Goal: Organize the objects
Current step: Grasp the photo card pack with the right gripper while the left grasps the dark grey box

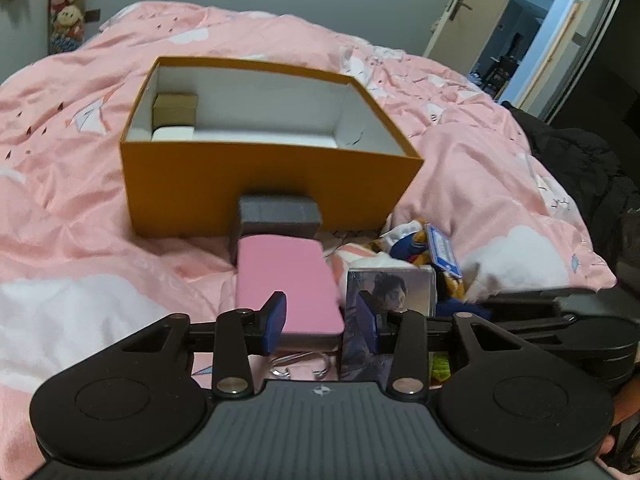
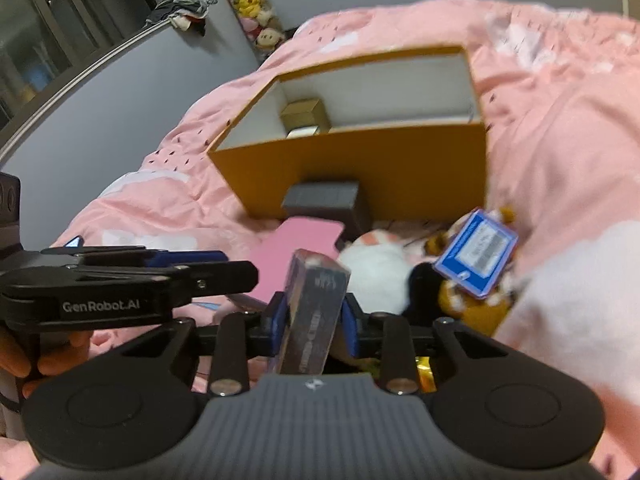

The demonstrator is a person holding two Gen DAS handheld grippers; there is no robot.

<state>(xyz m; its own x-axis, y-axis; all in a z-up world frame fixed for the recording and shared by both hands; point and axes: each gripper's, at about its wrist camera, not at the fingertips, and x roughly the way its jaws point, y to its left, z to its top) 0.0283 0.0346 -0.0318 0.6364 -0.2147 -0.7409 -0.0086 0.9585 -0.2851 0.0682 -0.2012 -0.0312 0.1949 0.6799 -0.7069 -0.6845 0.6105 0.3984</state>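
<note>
An open orange box (image 1: pixel 256 184) (image 2: pixel 360 160) stands on the pink bed, with a small tan carton (image 1: pixel 176 108) (image 2: pixel 306 118) in its far left corner. In front of it lie a dark grey box (image 1: pixel 280 212) (image 2: pixel 324 196) and a pink flat case (image 1: pixel 286 280) (image 2: pixel 304 244). My left gripper (image 1: pixel 322 322) is open, its fingers astride the pink case's near right corner. My right gripper (image 2: pixel 310 322) is shut on a picture-printed grey box (image 2: pixel 312 312) (image 1: pixel 390 292), held tilted above the bed.
A plush toy with a blue tag (image 2: pixel 476 256) (image 1: pixel 442 248) lies to the right of the pink case. The left gripper's body (image 2: pixel 132 284) crosses the right wrist view. Dark clothes (image 1: pixel 572 160) lie at the bed's right edge. An open door (image 1: pixel 520 28) is beyond.
</note>
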